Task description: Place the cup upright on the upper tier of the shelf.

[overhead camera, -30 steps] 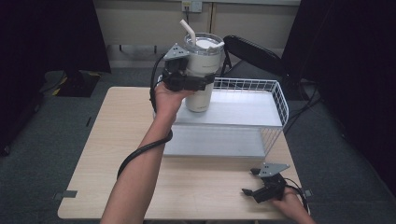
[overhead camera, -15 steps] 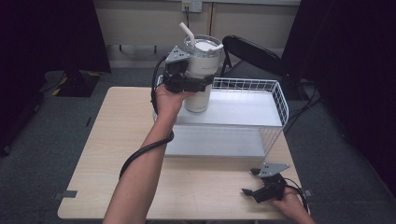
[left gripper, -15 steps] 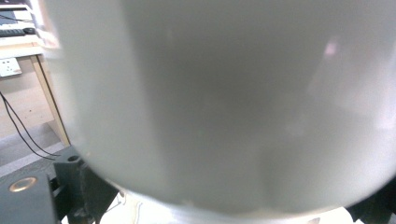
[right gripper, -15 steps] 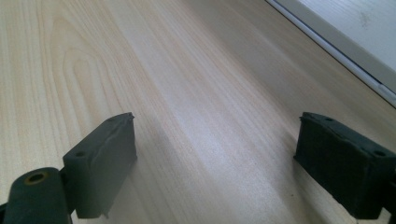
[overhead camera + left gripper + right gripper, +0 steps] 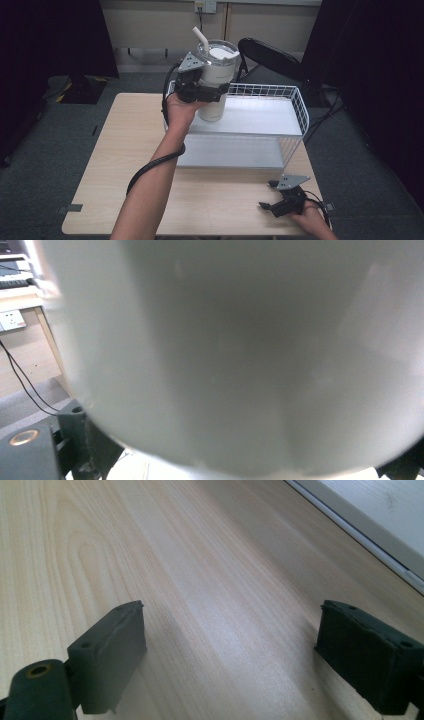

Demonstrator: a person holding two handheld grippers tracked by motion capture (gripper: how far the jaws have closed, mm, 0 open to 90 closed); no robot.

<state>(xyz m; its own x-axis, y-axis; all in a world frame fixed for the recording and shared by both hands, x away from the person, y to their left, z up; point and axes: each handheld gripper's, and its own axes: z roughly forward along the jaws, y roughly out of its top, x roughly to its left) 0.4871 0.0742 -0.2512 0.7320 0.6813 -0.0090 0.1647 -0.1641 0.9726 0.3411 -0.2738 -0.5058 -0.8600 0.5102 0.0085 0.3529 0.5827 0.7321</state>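
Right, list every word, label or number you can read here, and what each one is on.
None can be read.
Tumbler, held in the left tool: a faint dark mark on its side, too small to read; up close in the left gripper view its wall is a blur.
Table and rack: no text.

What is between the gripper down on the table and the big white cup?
In the high view, bare wooden table and then the white wire-sided rack lie between the right gripper and the tumbler.
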